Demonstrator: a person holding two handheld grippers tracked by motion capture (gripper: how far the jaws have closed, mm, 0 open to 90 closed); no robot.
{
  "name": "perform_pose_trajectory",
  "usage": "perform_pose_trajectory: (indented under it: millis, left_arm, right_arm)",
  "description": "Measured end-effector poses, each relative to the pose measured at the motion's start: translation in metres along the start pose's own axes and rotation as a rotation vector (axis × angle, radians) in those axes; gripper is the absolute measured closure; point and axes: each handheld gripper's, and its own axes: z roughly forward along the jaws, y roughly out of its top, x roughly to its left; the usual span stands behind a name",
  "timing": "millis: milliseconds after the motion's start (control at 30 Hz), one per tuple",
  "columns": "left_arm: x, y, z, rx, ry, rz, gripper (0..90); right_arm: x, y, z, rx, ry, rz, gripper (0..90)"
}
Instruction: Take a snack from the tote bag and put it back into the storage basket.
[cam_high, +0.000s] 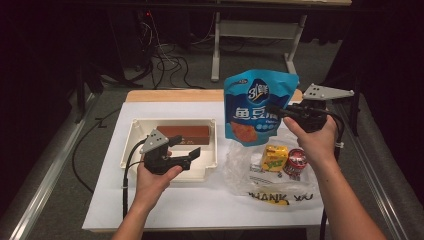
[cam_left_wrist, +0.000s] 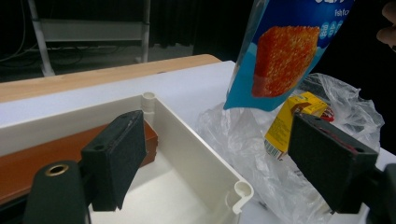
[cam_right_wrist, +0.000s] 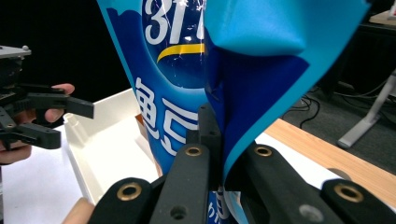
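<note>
Blue snack bag (cam_high: 260, 107) hangs pinched by its edge in the right gripper (cam_high: 280, 111); it could slip out. Left gripper (cam_high: 192, 154) gapes empty over the white tray (cam_high: 131, 137).

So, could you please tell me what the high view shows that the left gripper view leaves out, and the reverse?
High view alone: the right gripper shut on the blue snack bag, lifted above the table, a red round can on the plastic bag, and both forearms.

Left gripper view alone: the left gripper seen from behind its open jaws, nothing between them, and the tray's corner posts close up.

Both: the snack bag, white tray, brown box, yellow carton and plastic bag.
</note>
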Motion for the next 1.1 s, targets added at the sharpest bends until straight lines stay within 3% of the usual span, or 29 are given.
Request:
perform_pose_trajectory:
  millis: [233,333,533,867,1100]
  left_arm:
    - [-0.005,0.018,0.005,-0.011,0.004,0.012,23.1]
    - [-0.010,0.025,0.008,-0.019,0.030,0.025,27.9]
    - [-0.015,0.033,0.013,-0.032,0.041,0.036,31.3]
    - [-0.020,0.047,0.013,-0.056,0.009,0.052,30.6]
    - [-0.022,0.058,0.014,-0.071,0.009,0.054,31.3]
  right_arm:
    - [0.011,0.004,0.010,-0.001,0.027,-0.006,90.0]
    - [0.015,0.004,0.013,-0.001,0.037,-0.006,90.0]
    - [0.021,0.005,0.016,-0.002,0.048,-0.007,90.0]
    - [0.031,0.008,0.024,-0.014,0.081,-0.008,90.0]
    - [0.041,0.009,0.034,-0.005,0.104,-0.014,90.0]
